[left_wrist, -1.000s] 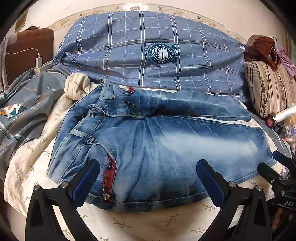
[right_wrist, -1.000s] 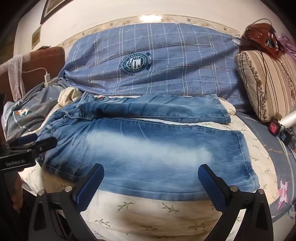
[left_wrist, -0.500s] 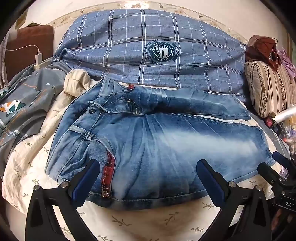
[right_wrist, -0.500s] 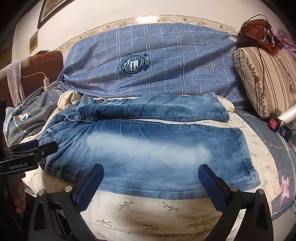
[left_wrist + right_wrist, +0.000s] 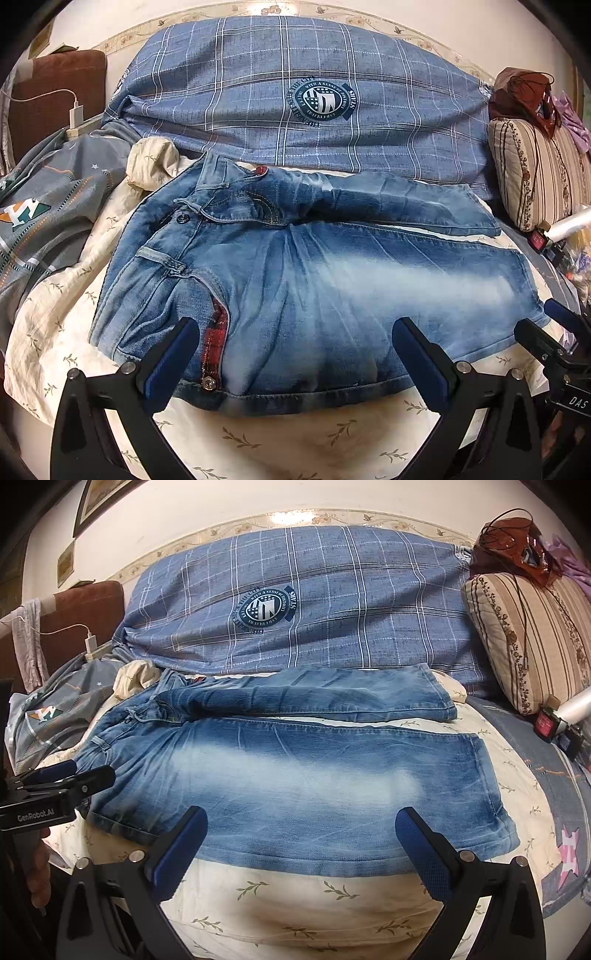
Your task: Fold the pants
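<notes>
Faded jeans (image 5: 332, 288) lying spread on floral sheet (image 5: 295, 897), legs apart. Left gripper (image 5: 295, 354) and right gripper (image 5: 301, 842) hovering wide-jawed, empty. Risk: pinching sheet along with denim edge, dragging bedding.

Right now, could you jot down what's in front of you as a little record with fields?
Setting: bed with a cream leaf-print sheet
Main item: blue jeans, spread flat, legs lying apart, not yet folded
Waistband: at the left, near the left gripper
Leg hems: at the right, near the right gripper
Left gripper: open, empty
Right gripper: open, empty
Behind the jeans: blue plaid pillow
Far right: striped cushion
</notes>
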